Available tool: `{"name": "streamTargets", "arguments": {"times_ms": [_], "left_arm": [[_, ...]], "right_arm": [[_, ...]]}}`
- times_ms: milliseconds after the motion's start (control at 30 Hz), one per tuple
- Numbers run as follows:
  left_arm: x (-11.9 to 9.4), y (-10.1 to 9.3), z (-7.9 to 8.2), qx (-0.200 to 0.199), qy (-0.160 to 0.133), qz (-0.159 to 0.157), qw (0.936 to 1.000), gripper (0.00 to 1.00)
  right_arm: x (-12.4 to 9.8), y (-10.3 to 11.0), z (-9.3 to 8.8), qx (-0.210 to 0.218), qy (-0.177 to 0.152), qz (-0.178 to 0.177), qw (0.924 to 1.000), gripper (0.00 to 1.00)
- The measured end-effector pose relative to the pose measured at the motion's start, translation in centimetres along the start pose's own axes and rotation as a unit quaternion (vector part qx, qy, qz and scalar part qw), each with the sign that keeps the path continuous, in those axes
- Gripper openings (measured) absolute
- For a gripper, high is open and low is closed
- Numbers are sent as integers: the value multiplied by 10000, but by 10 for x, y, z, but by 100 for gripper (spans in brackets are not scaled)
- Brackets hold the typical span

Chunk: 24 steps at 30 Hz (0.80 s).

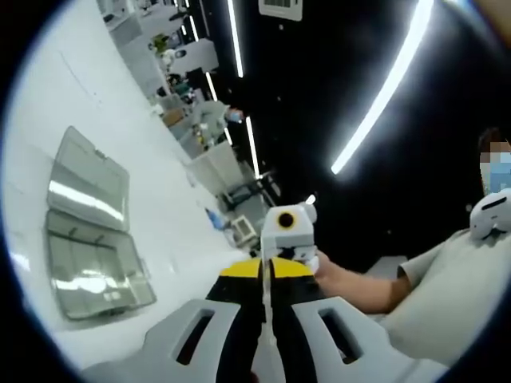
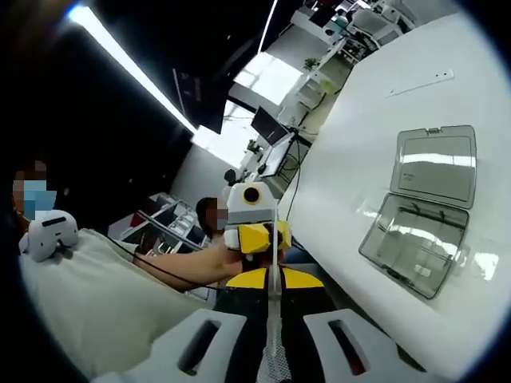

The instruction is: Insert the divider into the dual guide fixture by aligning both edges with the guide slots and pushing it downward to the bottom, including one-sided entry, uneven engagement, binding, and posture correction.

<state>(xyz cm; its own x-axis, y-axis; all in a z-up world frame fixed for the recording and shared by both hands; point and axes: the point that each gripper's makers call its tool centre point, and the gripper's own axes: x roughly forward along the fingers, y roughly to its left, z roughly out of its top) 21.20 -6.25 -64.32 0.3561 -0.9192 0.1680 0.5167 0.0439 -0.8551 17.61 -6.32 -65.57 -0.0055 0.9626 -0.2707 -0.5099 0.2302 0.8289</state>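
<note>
Both the left claw (image 1: 267,319) and right claw (image 2: 274,319) clamp the thin divider (image 2: 274,263) edgewise well above the open case (image 2: 423,215); uneven hand height risks one-sided entry and binding.

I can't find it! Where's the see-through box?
The clear plastic box lies open on the white table, left in the left gripper view, right in the right gripper view.

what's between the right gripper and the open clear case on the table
Bare white table only. In the right gripper view, the right gripper is shut on a thin divider, and nothing lies between it and the open clear case.
</note>
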Motion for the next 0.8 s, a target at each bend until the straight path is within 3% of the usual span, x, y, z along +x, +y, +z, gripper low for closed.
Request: {"name": "streamTargets", "arguments": {"times_ms": [300,433,600,800], "left_arm": [[-2,0,4,449,59,215,9987,5],[-8,7,8,632,25,472,9969,10],[-18,10,14,1121,-7,816,9903,11],[-30,21,12,1747,221,1334,9753,13]], "right_arm": [[-1,0,3,-42,213,-184,9996,0],[-1,-5,5,93,229,-301,9992,0],[-3,-13,3,274,273,-422,9984,0],[-6,-23,6,346,250,-702,9966,0]]}}
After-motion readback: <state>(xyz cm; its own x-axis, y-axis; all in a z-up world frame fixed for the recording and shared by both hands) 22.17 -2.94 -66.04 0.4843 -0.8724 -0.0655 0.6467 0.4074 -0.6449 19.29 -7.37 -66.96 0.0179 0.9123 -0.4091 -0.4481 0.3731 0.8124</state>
